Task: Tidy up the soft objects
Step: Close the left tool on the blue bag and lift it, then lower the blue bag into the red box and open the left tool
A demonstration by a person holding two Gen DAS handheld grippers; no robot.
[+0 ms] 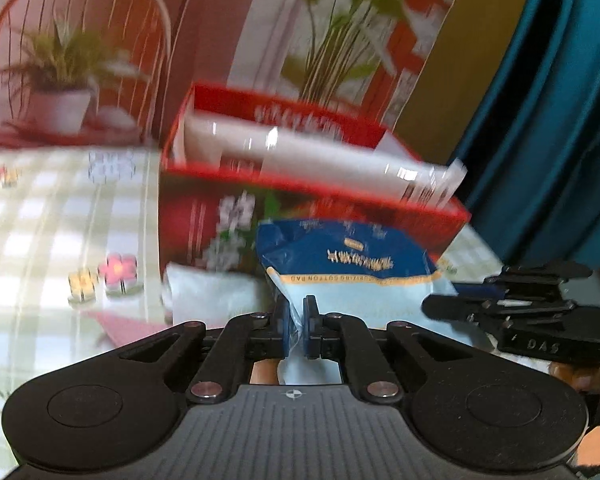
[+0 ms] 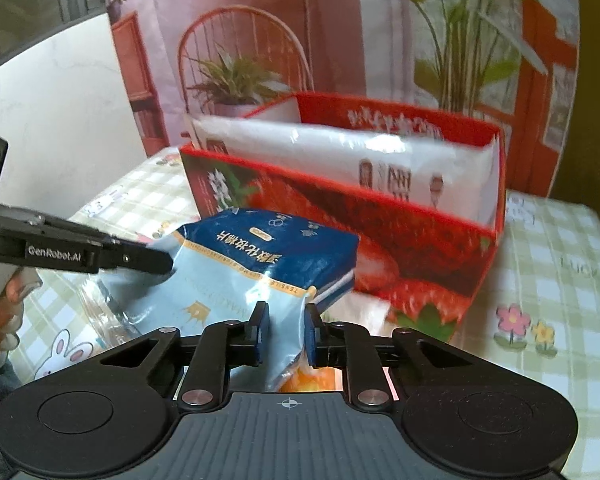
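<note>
Blue-and-pale plastic cotton-pad packet (image 2: 260, 264) held in front of red strawberry-print cardboard box (image 2: 420, 240), left gripper (image 1: 299, 320) and right gripper (image 2: 284, 328) both clamped on its edges. Risk: thin film slipping, packet snagging box rim against white pack (image 2: 340, 152) inside.

The bench (image 2: 548, 264) wears a pale green and white checked cloth printed with small pink and yellow flowers (image 2: 514, 320), a white rabbit (image 2: 62, 350) and faint lettering near its right edge. A red box (image 2: 432, 256) with a strawberry print stands on it toward the back, open at the top. Just in front of the box lies a white soft pack (image 1: 208, 292), and beside that a flat pink piece (image 1: 130, 328) rests on the cloth.
</note>
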